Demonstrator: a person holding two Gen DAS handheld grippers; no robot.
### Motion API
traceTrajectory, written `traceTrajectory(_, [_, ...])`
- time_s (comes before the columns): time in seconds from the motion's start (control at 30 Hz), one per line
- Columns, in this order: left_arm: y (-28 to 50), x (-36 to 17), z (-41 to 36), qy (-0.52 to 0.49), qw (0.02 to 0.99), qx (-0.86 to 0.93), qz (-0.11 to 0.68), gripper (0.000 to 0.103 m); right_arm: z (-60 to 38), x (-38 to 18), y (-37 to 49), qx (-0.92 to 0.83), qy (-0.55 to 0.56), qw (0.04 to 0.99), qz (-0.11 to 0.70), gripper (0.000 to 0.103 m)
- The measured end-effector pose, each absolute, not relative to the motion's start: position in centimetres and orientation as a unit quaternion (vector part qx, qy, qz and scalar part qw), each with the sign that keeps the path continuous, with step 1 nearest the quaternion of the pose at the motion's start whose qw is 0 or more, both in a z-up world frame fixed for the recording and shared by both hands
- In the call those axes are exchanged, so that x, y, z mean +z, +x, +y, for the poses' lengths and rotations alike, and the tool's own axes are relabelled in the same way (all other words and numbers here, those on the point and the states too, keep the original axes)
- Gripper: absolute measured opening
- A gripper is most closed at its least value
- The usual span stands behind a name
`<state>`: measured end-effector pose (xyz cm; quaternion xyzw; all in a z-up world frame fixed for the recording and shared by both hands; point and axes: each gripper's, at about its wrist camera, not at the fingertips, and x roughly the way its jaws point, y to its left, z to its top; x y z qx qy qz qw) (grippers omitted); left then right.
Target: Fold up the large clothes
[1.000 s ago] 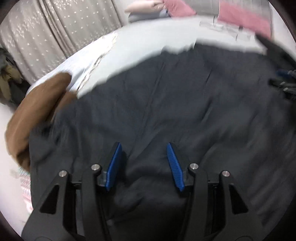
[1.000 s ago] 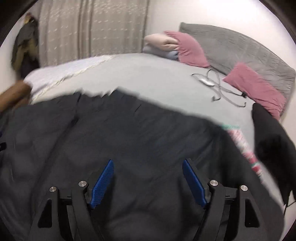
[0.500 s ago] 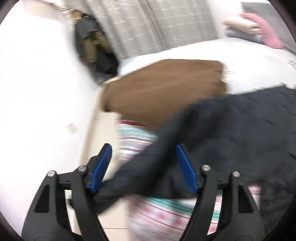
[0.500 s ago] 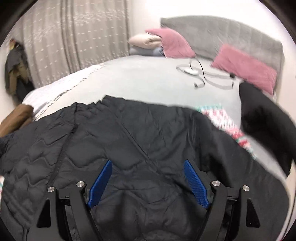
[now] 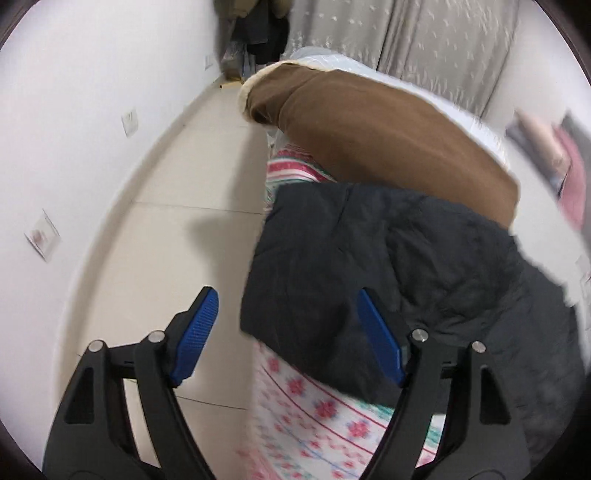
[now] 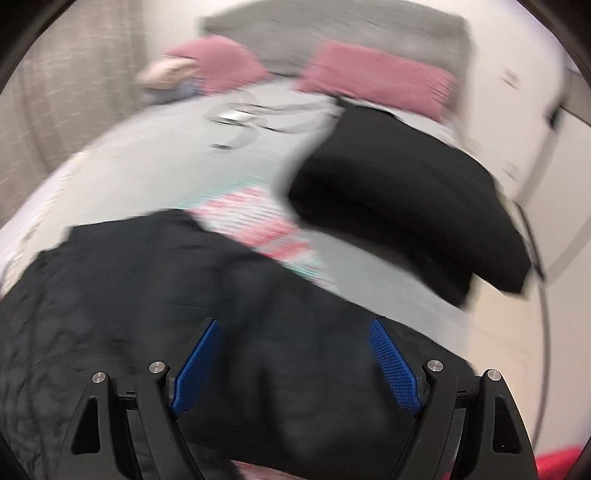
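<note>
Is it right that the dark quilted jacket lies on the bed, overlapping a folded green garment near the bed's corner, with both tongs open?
Not quite: the garment is brown, not green, as the left wrist view shows. The jacket does overlap it, and the left tongs and right tongs are open.

left wrist view: looks steeply down, close above the bed's floor-side edge, over the quilted black puffer jacket (image 5: 388, 258) toward the pale tiled floor (image 5: 166, 229) | right wrist view: blurred, faces along the bed toward the grey upholstered headboard (image 6: 332, 33) | shared: the same jacket (image 6: 129, 295) on the floral striped blanket (image 5: 314, 413)
</note>
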<state>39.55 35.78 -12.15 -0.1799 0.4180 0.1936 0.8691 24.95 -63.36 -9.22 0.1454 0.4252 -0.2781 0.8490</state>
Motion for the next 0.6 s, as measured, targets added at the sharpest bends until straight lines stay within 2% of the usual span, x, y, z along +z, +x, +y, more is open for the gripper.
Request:
traceTrajectory(0.27, [36.3, -11.8, 28.5, -0.133, 0.887, 0.118, 0.427, 0.078, -63.8, -10.3, 17.1, -0.215, 0.308, 0.820, 0.432, 0.084])
traceTrajectory(0.47, [35.9, -14.0, 23.7, -0.141, 0.867, 0.074, 0.473, 0.079, -62.1, -15.1, 16.8, -0.208, 0.364, 0.773, 0.476, 0.084])
traceTrajectory(0.53, [35.5, -14.0, 22.9, -0.139, 0.865, 0.079, 0.476, 0.079, -63.3, -16.7, 16.9, -0.223, 0.393, 0.767, 0.456, 0.084])
traceTrajectory(0.6, [35.1, -13.2, 20.8, -0.116, 0.875, 0.080, 0.464, 0.079, -64.8, -16.7, 16.6, -0.250, 0.420, 0.776, 0.399, 0.084])
